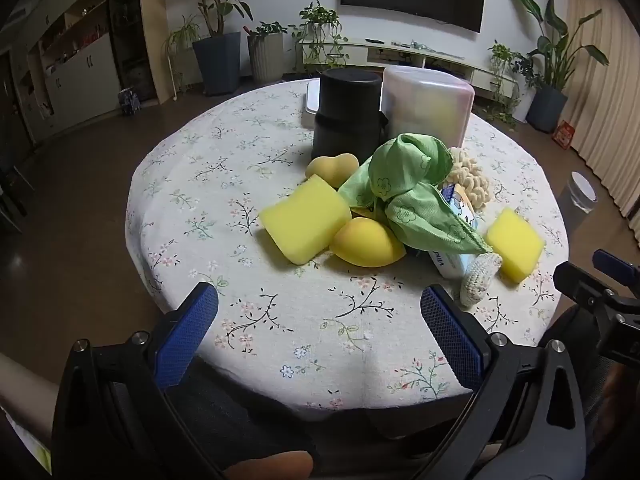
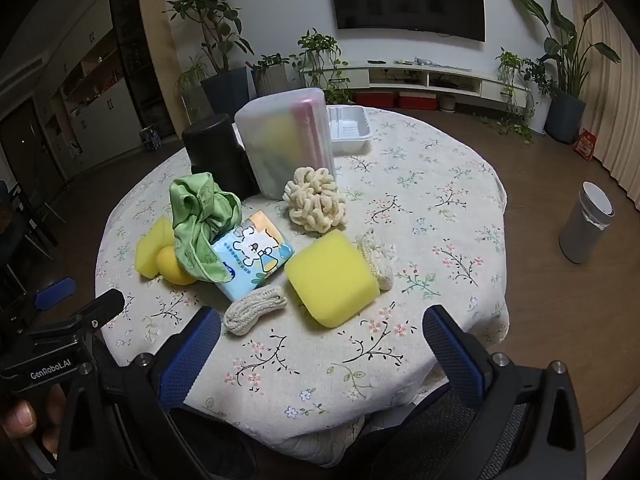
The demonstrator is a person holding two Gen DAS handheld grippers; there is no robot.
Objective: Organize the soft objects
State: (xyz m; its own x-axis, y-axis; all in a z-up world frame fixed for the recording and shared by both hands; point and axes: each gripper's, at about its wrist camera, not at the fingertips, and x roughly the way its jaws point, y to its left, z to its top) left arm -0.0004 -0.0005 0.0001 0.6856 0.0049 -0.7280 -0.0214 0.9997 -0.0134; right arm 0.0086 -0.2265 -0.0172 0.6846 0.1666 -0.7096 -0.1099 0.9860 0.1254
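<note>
Left claw (image 1: 319, 322) spread and empty, right claw (image 2: 321, 340) likewise (both near edge), sponges (image 2: 332, 278), green cloth (image 1: 404, 188) heaped on surface (image 1: 240, 184)

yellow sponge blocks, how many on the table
2. One sponge block lies nearest the right gripper, beside the tissue pack. The other sponge block sits left of the green cloth. More could be hidden under the cloth.

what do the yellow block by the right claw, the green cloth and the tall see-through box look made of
Yellow block: looks like foam sponge, matte, with a fine porous surface and rounded edges.
Green cloth: a thin woven or microfibre fabric, slightly shiny, crumpled in soft folds, with a printed flower pattern.
Tall box: frosted translucent plastic, smooth; colours inside show through blurred.
</note>
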